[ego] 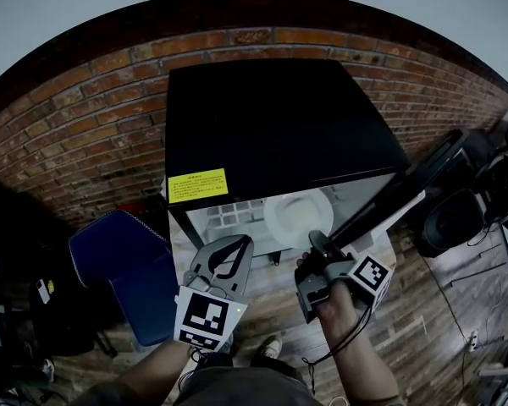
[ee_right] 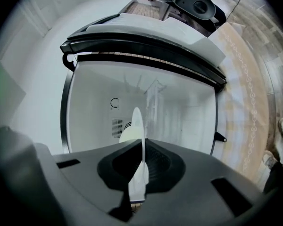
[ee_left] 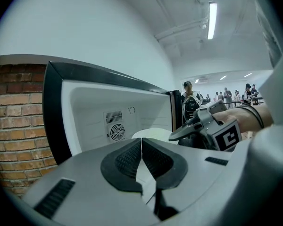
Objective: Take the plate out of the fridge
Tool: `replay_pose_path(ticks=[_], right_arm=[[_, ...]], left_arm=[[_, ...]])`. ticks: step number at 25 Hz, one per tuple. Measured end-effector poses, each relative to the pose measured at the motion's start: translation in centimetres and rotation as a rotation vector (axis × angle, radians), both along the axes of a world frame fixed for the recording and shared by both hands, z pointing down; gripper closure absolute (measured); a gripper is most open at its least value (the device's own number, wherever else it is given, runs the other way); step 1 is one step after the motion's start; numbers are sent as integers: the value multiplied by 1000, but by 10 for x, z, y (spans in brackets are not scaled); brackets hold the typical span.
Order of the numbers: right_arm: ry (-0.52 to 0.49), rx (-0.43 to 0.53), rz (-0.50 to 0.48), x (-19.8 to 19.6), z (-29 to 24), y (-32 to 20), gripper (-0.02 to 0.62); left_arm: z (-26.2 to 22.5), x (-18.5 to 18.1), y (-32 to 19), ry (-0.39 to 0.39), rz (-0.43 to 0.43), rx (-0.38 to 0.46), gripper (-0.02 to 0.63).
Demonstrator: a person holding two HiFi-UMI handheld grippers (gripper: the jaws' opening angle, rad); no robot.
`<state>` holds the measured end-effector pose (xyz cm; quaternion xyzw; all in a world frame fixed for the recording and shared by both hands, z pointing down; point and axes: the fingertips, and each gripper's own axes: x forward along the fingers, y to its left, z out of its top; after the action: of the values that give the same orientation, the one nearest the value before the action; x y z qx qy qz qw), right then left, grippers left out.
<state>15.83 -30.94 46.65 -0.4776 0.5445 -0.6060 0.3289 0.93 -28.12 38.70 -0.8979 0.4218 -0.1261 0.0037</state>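
Observation:
A round white plate (ego: 298, 216) sits at the mouth of the small black fridge (ego: 279, 125), whose door (ego: 381, 214) stands open to the right. My right gripper (ego: 316, 242) is shut on the plate's near rim. In the right gripper view the plate (ee_right: 137, 126) stands edge-on between the jaws of the right gripper (ee_right: 142, 159), with the white fridge interior behind it. My left gripper (ego: 229, 256) hangs just left of the plate, in front of the fridge, shut and holding nothing. The left gripper view shows the closed left gripper (ee_left: 141, 159), the plate (ee_left: 151, 133) and the right gripper (ee_left: 179, 134) beyond.
A brick wall (ego: 85, 134) runs behind the fridge. A blue padded seat (ego: 123, 269) stands low at the left, close to my left arm. A black chair (ego: 453, 218) and cables lie to the right on the wooden floor. A yellow label (ego: 197, 184) marks the fridge top.

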Motion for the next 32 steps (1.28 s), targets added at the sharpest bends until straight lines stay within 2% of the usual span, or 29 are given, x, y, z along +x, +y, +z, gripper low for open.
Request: replay_pose_path(ticks=[16, 32], right_arm=[[-13, 110, 21, 6, -81, 59, 565], [-11, 153, 106, 31, -104, 131, 565]], left_arm=[[-29, 0, 20, 42, 30, 77, 588], [-39, 19, 42, 55, 106, 101, 588]])
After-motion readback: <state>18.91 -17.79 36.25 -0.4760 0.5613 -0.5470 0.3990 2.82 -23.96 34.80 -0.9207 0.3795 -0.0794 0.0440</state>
